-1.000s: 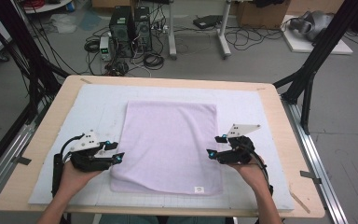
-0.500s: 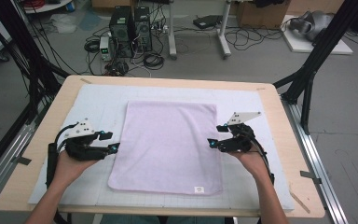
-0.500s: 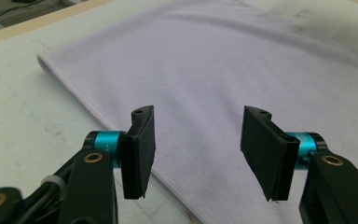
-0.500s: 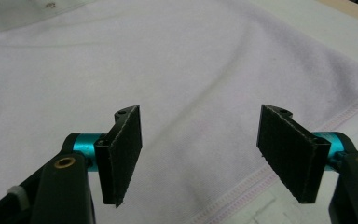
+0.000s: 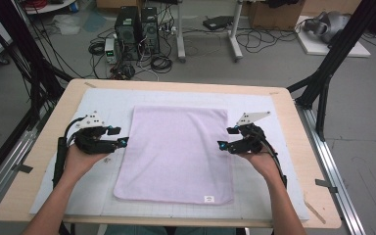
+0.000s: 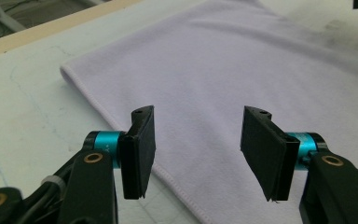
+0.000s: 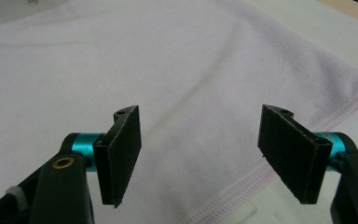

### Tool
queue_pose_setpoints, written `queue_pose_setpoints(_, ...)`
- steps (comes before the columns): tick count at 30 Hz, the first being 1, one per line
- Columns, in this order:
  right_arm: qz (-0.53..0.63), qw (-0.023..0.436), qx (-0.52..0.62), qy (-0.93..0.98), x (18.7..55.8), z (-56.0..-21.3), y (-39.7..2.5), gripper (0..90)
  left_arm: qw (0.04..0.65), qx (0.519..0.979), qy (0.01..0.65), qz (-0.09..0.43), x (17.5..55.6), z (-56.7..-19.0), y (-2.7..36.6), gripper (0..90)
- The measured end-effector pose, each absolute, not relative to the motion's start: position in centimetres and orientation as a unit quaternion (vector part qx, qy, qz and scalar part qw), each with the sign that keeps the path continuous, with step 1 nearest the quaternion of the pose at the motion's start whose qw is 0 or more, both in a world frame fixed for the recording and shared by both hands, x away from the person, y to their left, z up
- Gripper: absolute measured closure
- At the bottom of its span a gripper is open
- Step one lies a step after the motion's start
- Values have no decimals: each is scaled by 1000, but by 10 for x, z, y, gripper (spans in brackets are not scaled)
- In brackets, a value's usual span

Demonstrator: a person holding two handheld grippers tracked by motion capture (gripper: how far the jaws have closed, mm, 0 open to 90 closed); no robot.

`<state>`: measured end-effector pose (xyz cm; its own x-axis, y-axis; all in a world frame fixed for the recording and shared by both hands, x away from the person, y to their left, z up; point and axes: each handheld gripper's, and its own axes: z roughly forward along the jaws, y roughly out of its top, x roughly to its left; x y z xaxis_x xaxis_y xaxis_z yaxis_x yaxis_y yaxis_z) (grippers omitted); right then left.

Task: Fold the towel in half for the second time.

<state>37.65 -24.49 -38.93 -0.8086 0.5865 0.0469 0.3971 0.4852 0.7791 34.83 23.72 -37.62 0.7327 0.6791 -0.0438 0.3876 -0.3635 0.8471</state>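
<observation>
A pale lilac towel (image 5: 176, 152) lies flat on the white mat (image 5: 254, 105), with a small label at its near right corner. My left gripper (image 5: 123, 142) hovers at the towel's left edge, open, pointing right. In the left gripper view the towel (image 6: 242, 74) stretches ahead, and its hemmed edge runs under the open jaws of the left gripper (image 6: 196, 149). My right gripper (image 5: 221, 145) is at the towel's right edge, open, pointing left. In the right gripper view the towel (image 7: 168, 60) and its stitched hem lie under the open right gripper (image 7: 199, 149). Nothing is held.
The mat covers most of a wooden table (image 5: 49, 127) with black frame posts (image 5: 333, 54) at its sides. Computers (image 5: 137, 24), cables and desk legs stand on the floor beyond the far edge. Bare mat surrounds the towel.
Both grippers have moved away from the person along the towel's side edges, towards the table's far side. The towel has not moved.
</observation>
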Motion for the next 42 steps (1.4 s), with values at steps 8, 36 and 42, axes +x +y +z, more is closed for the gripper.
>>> queue_pose_setpoints(8,407,122,303,853,403,-373,-252,283,449,811,329,180,380,-356,232,452)
queue_pose_setpoints(36,364,146,409,824,467,-440,-267,360,370,810,424,166,467,-442,221,542)
queue_pose_setpoints(42,354,142,422,823,467,-444,-265,446,375,811,421,157,464,-443,215,685)
